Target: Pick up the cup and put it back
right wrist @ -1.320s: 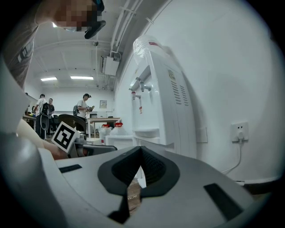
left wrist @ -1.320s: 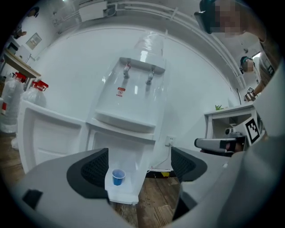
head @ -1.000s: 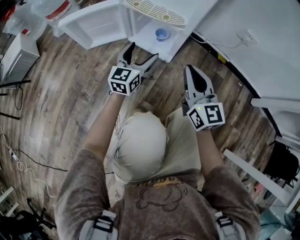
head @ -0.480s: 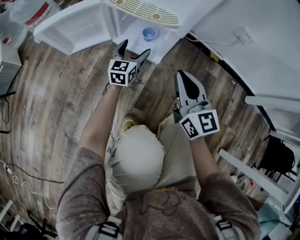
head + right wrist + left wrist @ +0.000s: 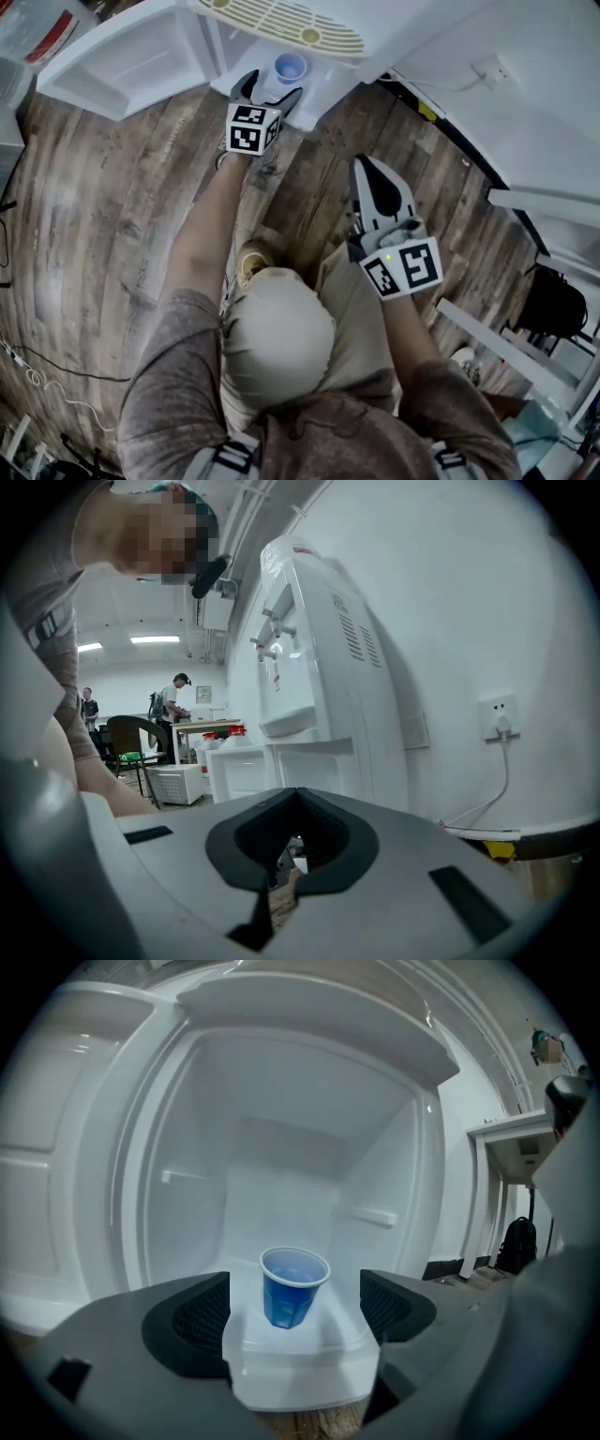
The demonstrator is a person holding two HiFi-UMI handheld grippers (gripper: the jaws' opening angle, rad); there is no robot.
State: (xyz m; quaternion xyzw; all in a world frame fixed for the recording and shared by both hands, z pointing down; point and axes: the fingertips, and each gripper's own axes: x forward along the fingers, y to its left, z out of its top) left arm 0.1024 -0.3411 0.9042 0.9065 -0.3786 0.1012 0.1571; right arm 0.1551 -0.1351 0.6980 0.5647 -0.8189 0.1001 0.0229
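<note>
A small blue cup [image 5: 290,67] stands upright on the white floor of the open lower compartment [image 5: 323,82] of a water dispenser. In the left gripper view the cup [image 5: 292,1286] sits centred just beyond the two dark pads, apart from both. My left gripper [image 5: 272,88] is open at the compartment's mouth, level with the cup [image 5: 294,1312]. My right gripper [image 5: 364,167] hangs back over the wooden floor to the right, jaws shut with nothing in them [image 5: 295,794].
The compartment's white door [image 5: 131,56] swings open to the left. The dispenser's body [image 5: 309,667] rises beside a white wall with a socket [image 5: 497,719] and cable. A chair [image 5: 131,738], a table and two people are far off. White furniture [image 5: 539,211] stands at right.
My left gripper has advanced toward the compartment, so the cup now lies just past its tips. The right gripper has stayed about where it was, still shut.
</note>
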